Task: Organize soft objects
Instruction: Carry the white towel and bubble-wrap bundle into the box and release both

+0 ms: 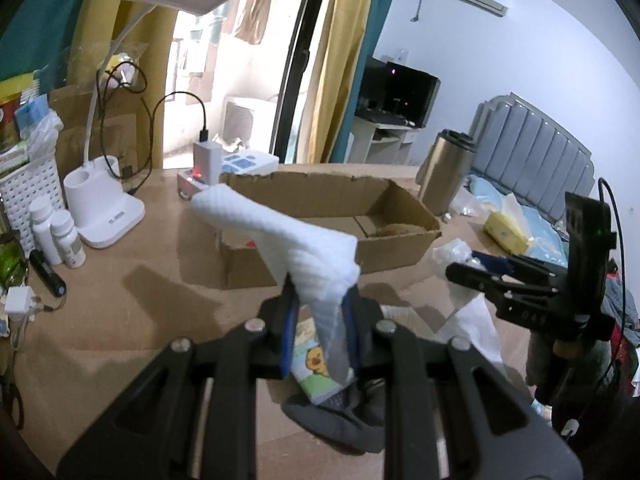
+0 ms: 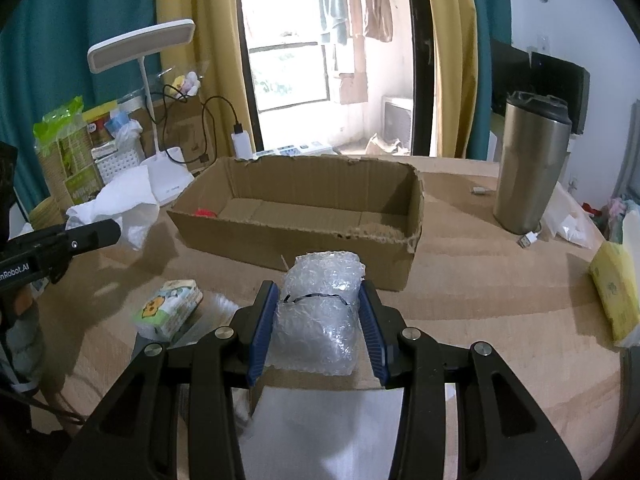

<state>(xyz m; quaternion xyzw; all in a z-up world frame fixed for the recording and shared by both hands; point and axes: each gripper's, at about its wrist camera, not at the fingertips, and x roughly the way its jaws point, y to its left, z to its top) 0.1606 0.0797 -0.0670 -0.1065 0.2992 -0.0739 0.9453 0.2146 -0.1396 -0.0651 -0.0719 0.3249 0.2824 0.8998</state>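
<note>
One cardboard box sits mid-table, with one steel tumbler to its right. Far left stand one white desk lamp and two white bottles. There are two grippers: the left gripper bears one white towel, the right gripper one bubble-wrap bundle. One cartoon-printed tissue pack lies near left, one yellow tissue pack right.

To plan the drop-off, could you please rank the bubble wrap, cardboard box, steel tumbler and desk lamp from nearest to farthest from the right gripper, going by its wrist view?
1. Bubble wrap: held in the right gripper.
2. Cardboard box: just ahead.
3. Steel tumbler: far right.
4. Desk lamp: back left.
</note>
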